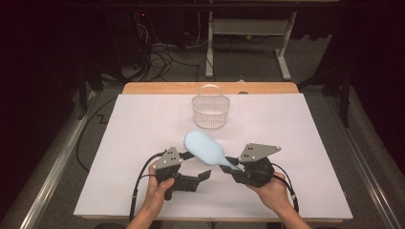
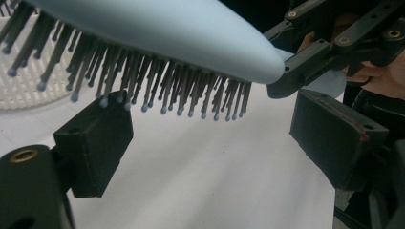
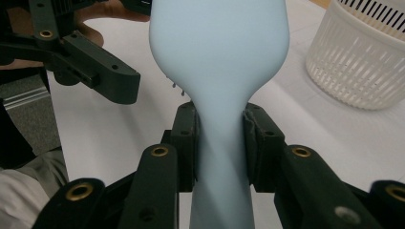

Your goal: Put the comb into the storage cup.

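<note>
A light blue hairbrush (image 1: 205, 147) hangs above the white table sheet (image 1: 143, 124), bristles down, head toward the far left. My right gripper (image 1: 232, 166) is shut on its narrow handle; in the right gripper view both pads (image 3: 186, 143) press the handle's sides below the brush head (image 3: 219, 47). My left gripper (image 1: 197, 164) is open under the head. In the left gripper view its jaws stand wide apart (image 2: 215, 138), with the grey bristles (image 2: 157, 90) just above and some tips at the top of the left pad (image 2: 95, 138).
A white slotted plastic basket (image 1: 210, 110) with a clear handle stands behind the brush, near the back centre of the sheet. A wooden table edge (image 1: 157, 88) runs along the back. Dark floor, cables and a desk frame lie beyond.
</note>
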Demonstrator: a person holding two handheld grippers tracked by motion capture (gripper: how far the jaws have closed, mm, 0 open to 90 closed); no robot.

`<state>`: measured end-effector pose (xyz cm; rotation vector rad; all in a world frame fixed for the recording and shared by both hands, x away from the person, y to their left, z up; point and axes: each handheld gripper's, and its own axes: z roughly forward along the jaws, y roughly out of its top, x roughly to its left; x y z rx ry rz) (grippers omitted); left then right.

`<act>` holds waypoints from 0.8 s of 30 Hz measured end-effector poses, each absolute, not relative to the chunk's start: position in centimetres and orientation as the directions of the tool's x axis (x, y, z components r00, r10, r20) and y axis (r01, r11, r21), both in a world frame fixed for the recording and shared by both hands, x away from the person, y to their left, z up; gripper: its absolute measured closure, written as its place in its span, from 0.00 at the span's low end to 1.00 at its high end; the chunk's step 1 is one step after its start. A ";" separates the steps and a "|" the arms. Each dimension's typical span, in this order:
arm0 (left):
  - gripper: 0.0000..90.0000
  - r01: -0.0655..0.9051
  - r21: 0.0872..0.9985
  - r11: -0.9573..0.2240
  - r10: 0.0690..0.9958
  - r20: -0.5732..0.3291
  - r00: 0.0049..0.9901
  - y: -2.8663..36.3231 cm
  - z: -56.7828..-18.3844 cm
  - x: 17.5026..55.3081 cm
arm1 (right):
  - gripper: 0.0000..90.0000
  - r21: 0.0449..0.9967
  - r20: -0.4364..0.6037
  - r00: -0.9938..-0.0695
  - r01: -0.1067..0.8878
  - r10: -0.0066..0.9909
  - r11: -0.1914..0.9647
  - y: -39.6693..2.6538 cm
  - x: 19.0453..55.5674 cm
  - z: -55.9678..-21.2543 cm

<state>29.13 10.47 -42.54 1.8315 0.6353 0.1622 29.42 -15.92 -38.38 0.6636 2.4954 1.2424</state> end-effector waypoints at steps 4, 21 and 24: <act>0.17 0.342 0.914 -0.220 0.496 -0.197 0.846 10.3 -42.5 29.1 | 0.78 0.804 -0.044 -0.859 0.272 0.509 0.528 -15.8 29.4 -38.4; 0.17 0.371 0.909 -0.191 0.511 -0.231 0.828 10.5 -42.3 29.2 | 0.78 0.786 -0.077 -0.866 0.252 0.494 0.565 -14.7 29.0 -39.3; 0.17 0.374 0.909 -0.183 0.517 -0.234 0.823 10.4 -42.3 29.1 | 0.78 0.782 -0.078 -0.866 0.255 0.494 0.569 -14.5 29.0 -39.4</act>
